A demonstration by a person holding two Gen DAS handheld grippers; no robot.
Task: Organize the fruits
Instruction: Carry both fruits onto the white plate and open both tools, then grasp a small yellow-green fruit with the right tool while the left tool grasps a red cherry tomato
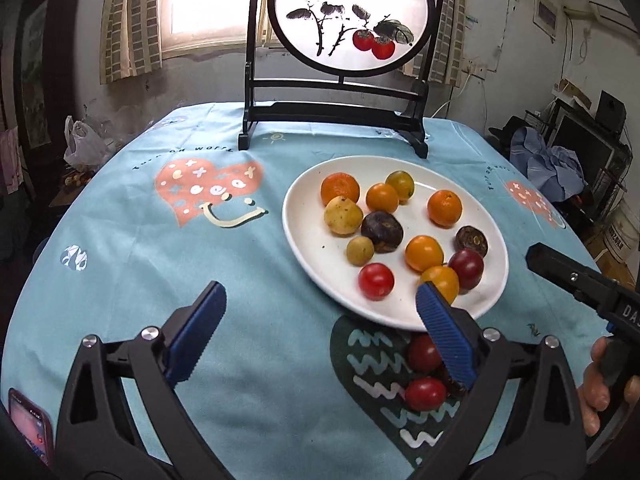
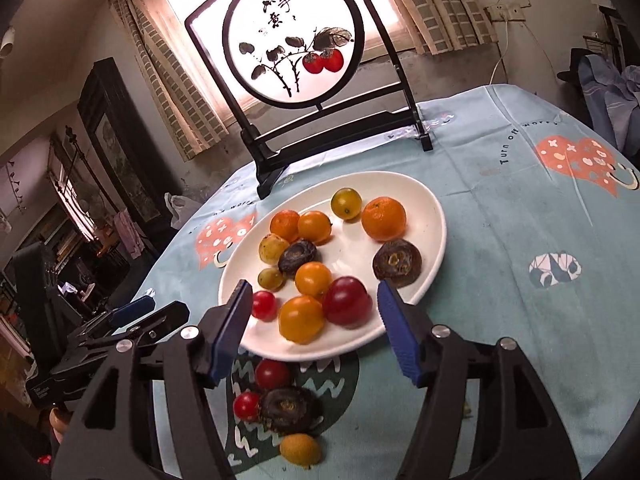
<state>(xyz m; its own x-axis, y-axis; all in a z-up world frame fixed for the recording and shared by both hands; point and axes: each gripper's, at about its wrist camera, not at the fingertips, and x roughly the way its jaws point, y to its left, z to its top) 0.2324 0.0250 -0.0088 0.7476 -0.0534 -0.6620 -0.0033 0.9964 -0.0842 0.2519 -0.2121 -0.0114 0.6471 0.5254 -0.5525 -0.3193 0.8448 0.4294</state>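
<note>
A white plate [image 1: 312, 240] [image 2: 432, 216] on the blue tablecloth holds several small fruits: oranges, orange, yellow and red tomatoes, and dark brown ones. In front of the plate on the cloth lie two red tomatoes [image 2: 273, 374] [image 2: 246, 405], a dark brown fruit [image 2: 289, 409] and a small orange fruit [image 2: 300, 449]; two red ones show in the left wrist view [image 1: 425, 393]. My left gripper [image 1: 320, 312] is open and empty, left of the loose fruits. My right gripper [image 2: 312, 320] is open and empty, above the plate's near rim.
A black-framed round painted screen [image 1: 352, 16] [image 2: 294, 46] stands on the table behind the plate. A phone [image 1: 30, 424] lies at the near left edge. The right gripper's body [image 1: 580, 284] shows at the right of the left wrist view, the left gripper's [image 2: 120, 320] at the left of the right wrist view.
</note>
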